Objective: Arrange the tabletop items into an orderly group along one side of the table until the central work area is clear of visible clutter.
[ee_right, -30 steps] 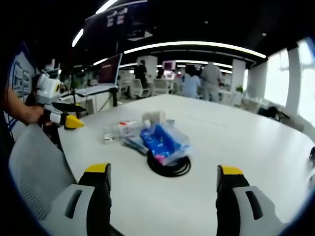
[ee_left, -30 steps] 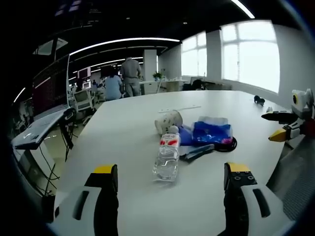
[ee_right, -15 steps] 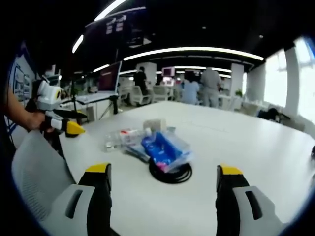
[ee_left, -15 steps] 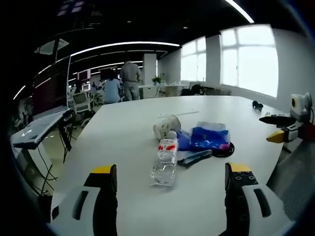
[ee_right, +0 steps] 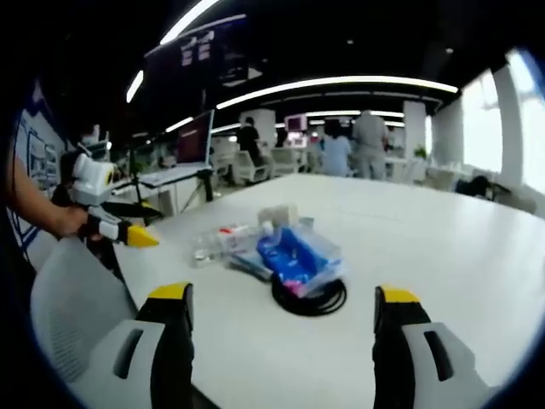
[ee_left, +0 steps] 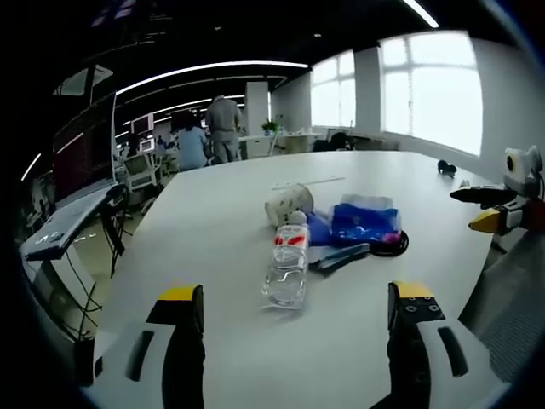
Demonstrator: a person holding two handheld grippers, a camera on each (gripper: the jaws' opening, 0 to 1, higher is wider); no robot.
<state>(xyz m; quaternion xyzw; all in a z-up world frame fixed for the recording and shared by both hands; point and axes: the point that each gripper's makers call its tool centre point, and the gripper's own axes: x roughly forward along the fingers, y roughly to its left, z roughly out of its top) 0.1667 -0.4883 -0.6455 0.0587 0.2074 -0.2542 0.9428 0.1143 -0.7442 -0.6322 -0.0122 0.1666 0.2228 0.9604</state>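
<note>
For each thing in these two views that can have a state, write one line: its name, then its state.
Water bottle: lying on its side, cap on.
Paper cup: tipped on its side.
Blue packet: resting on the black cable coil.
Left gripper: open, holding nothing.
Right gripper: open, holding nothing.

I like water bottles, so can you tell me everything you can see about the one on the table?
The water bottle is small, clear plastic, with a white cap and a red-and-white label near its neck. It lies on its side on the white table, cap pointing toward the pile behind it. Its cap end sits right by a blue pouch and a paper cup that is also tipped over; whether they touch is unclear. In the right gripper view it lies at the pile's left edge. No hand-held gripper touches it.
</note>
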